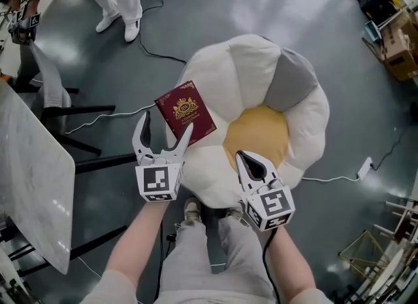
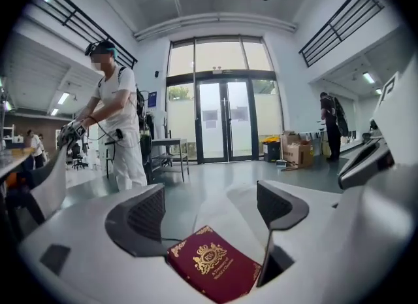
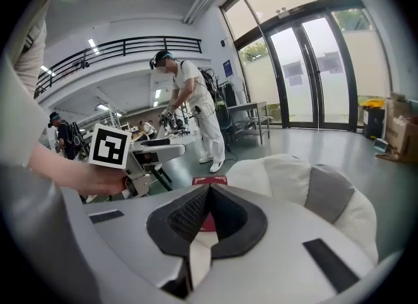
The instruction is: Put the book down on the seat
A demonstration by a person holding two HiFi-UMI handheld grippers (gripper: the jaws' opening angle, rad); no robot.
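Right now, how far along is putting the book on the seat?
Done: the red book lies on the flower-shaped seat, left edge. In hand: nothing; the left tool stands open around it, the right tool shut, empty. Left: withdrawing the left tool.

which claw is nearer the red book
Left. The left claw is open, with the red book lying on the seat cushion between its tips. The right claw, shut, is apart from the book, off to its right near the cushion's yellow centre.

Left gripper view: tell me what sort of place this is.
Probably a large lab or workshop hall: tall glass double doors, a railed upper gallery, cardboard boxes, and another person in white at work nearby.
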